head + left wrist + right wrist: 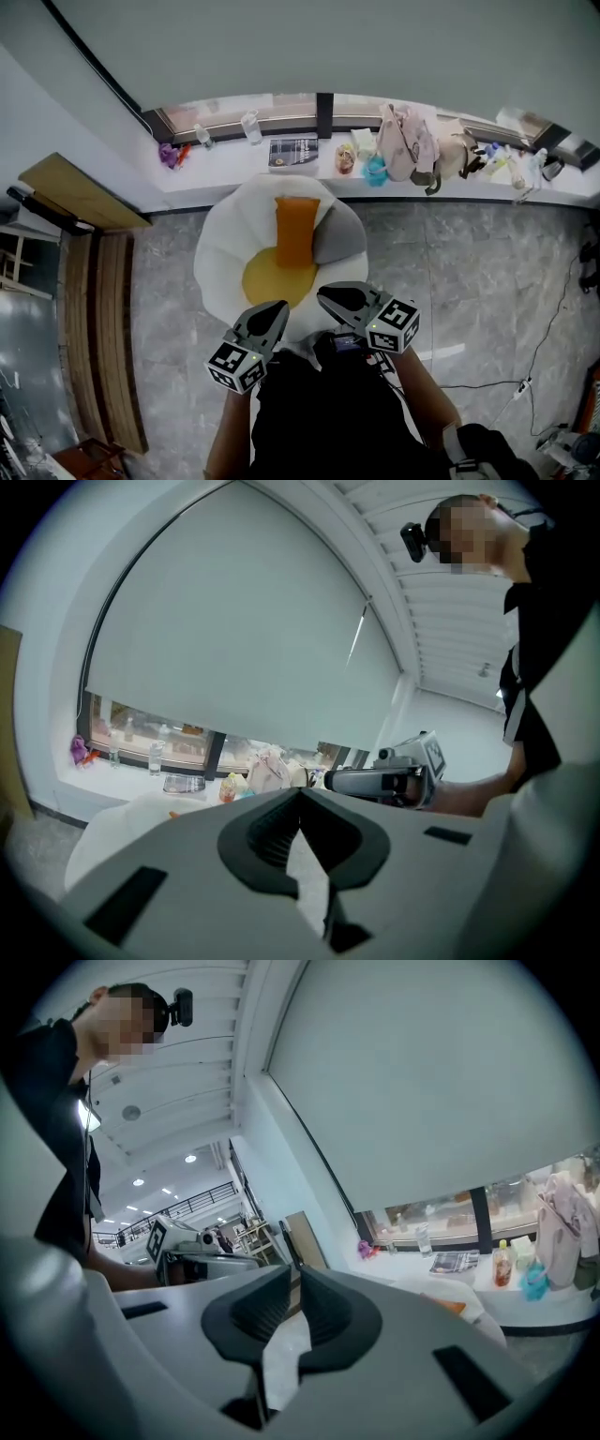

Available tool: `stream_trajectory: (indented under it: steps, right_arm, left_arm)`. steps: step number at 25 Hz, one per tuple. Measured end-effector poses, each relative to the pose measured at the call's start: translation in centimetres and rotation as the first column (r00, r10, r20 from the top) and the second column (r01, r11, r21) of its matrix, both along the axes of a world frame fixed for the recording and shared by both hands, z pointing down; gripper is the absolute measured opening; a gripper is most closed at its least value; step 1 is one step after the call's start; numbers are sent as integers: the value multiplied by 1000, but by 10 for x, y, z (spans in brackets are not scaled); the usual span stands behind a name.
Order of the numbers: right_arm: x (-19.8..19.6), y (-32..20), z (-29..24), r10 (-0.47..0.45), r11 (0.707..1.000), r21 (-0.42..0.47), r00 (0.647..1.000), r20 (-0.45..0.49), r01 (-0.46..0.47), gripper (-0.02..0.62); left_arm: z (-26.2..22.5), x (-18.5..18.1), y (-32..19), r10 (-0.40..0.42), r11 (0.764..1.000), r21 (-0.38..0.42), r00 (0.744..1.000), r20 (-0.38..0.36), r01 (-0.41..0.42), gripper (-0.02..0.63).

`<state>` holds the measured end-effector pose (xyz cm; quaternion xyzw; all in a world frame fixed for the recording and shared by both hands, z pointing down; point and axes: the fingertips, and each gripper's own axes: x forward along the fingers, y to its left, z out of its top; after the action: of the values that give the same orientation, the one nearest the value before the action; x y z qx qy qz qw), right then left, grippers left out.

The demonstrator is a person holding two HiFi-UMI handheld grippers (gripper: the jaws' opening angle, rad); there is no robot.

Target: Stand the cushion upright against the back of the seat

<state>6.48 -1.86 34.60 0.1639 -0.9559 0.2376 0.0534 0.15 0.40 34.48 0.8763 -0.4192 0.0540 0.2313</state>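
An orange cushion [296, 230] stands upright against the back of the white egg-shaped seat [221, 246]. Its lower end rests on the round yellow seat pad [270, 277], and a grey cushion [341, 238] lies to its right. Both grippers hang in front of the seat, close to the person's body and apart from the cushion. My left gripper [280, 307] [300, 792] is shut, its pads meeting with nothing between them. The jaws of my right gripper [324, 292] [295, 1269] stand nearly together with a narrow slit, and nothing is held. An orange corner of the cushion [449, 1305] shows in the right gripper view.
A window ledge [234, 159] behind the seat carries bottles, a magazine [292, 151] and bags [409, 142]. A wooden bench [98, 309] runs along the left wall. A cable and plug [522, 385] lie on the grey floor at the right.
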Motion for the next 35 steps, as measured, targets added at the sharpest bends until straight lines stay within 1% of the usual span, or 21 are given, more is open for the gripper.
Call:
stream_trajectory:
  steps: [4, 10, 13, 17, 20, 23, 26, 28, 32, 35]
  right_arm:
    - [-6, 14, -7, -13, 1000, 21, 1000, -7, 13, 35]
    - [-25, 47, -24, -35, 998, 57, 999, -17, 36, 25]
    - [-32, 66, -28, -23, 998, 64, 999, -28, 25, 21]
    - [-49, 97, -32, 2, 998, 63, 999, -37, 0, 19]
    - [-57, 127, -35, 7, 999, 52, 999, -45, -4, 18]
    - [-62, 149, -41, 27, 997, 72, 998, -52, -24, 19]
    - [-63, 170, -45, 57, 995, 81, 997, -50, -52, 20]
    - [-63, 187, -45, 78, 994, 84, 995, -59, -73, 19]
    - [-59, 218, -41, 117, 992, 63, 990, -74, -113, 19]
    - [-52, 232, -46, 144, 988, 68, 987, -72, -139, 19]
  left_arm:
    - [-10, -6, 12, 3, 1000, 26, 1000, -1, -3, 13]
    - [-22, -23, 46, 30, 998, 48, 999, -22, -29, 14]
    - [-25, -34, 66, 37, 998, 55, 999, -37, -35, 13]
    - [-32, -58, 95, 42, 996, 77, 997, -59, -38, 14]
    - [-38, -71, 120, 44, 995, 94, 996, -82, -36, 14]
    - [-41, -82, 143, 46, 993, 115, 994, -104, -34, 13]
    - [-46, -90, 168, 52, 990, 138, 984, -168, -29, 14]
    - [-43, -94, 187, 61, 990, 135, 977, -203, -34, 14]
    - [-25, -97, 216, 100, 992, 94, 978, -183, -84, 14]
    - [-24, -98, 227, 117, 991, 80, 977, -179, -104, 13]
